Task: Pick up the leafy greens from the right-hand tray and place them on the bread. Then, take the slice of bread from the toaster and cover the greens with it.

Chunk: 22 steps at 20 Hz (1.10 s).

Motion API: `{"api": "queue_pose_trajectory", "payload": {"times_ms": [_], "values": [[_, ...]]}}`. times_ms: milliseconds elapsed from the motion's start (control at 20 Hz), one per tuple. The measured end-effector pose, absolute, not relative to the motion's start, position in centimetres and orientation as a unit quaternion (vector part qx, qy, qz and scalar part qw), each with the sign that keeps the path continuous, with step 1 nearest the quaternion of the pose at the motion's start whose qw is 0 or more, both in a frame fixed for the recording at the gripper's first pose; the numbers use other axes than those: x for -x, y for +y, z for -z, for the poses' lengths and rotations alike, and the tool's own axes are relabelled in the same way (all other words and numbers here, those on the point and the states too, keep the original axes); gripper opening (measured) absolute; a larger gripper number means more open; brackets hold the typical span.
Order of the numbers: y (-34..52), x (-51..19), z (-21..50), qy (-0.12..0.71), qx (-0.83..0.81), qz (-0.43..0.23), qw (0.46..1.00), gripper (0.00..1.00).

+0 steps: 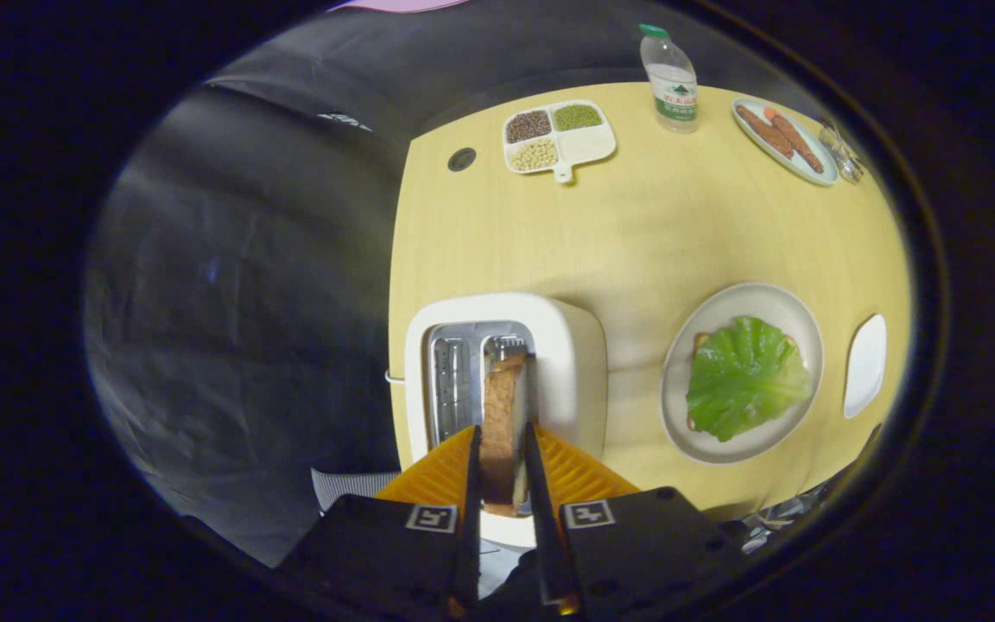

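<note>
My gripper (502, 436) is shut on a slice of bread (502, 423), held upright on its edge between the two fingers, over the right slot of the white toaster (575, 363). Whether its lower end still sits in the slot is hidden. To the right of the toaster, a round plate (722, 311) carries the leafy greens (748, 376). They lie spread over a bottom slice of bread (700, 339) whose edge peeks out at the leaf's rim.
A small white tray (865, 363) lies beyond the round plate on the right. At the far side of the yellow table (636, 225) stand a divided dish of beans (558, 138), a water bottle (670, 78) and a plate of sausages (782, 138). The table's left edge runs beside the toaster.
</note>
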<state>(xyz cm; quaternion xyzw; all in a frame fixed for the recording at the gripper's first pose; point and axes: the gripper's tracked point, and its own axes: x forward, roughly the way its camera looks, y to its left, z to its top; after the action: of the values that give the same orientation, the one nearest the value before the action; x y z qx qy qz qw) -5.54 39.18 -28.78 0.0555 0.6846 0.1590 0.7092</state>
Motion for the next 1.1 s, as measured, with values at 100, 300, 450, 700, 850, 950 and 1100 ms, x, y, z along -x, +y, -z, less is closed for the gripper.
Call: {"api": "queue_pose_trajectory", "payload": {"times_ms": [100, 300, 450, 700, 850, 950, 1100], "values": [[39.1, 6.0, 28.5, 0.693, -0.069, -0.164, 0.699, 0.20], [38.7, 6.9, 27.9, 0.698, -0.069, -0.170, 0.692, 0.20], [38.6, 6.8, 25.9, 0.693, -0.091, -0.184, 0.691, 0.15], [36.9, 6.5, 20.7, 0.683, -0.161, -0.214, 0.680, 0.09], [35.5, 6.0, 17.2, 0.667, -0.223, -0.259, 0.662, 0.09], [33.0, 4.9, 16.2, 0.648, -0.249, -0.272, 0.666, 0.09], [27.6, 3.5, 17.4, 0.632, -0.251, -0.272, 0.681, 0.09]]}}
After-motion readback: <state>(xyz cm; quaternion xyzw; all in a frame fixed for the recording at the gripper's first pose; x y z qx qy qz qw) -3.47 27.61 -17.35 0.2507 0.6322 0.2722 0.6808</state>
